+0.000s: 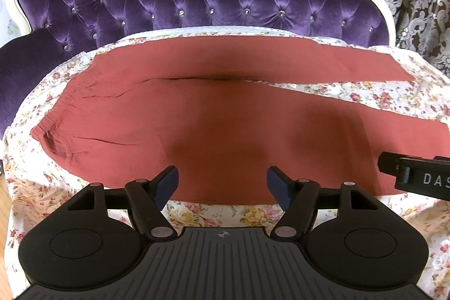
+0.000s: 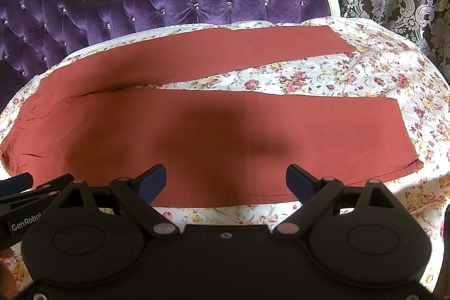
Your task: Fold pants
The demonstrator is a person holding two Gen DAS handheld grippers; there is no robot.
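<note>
pants (image 1: 225, 117) flat, unfolded | both tongs (image 1: 222, 184) (image 2: 226, 183) agape, empty | near hem (image 2: 405, 137) only right view

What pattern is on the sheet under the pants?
The white bedsheet has little pink, red and yellow roses with green leaves, clearest in the right wrist view.

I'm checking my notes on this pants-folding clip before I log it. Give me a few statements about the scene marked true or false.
1. The pants lie spread flat with both legs apart. True.
2. The right gripper is clamped on a pant leg. False: its jaws stand open, holding nothing.
3. The waistband is at the left end of the pants. True.
4. The pants lie on a plain white sheet. False: the sheet has a flower print.
5. The left gripper has its jaws shut. False: they stand open over the near pant leg.
</note>
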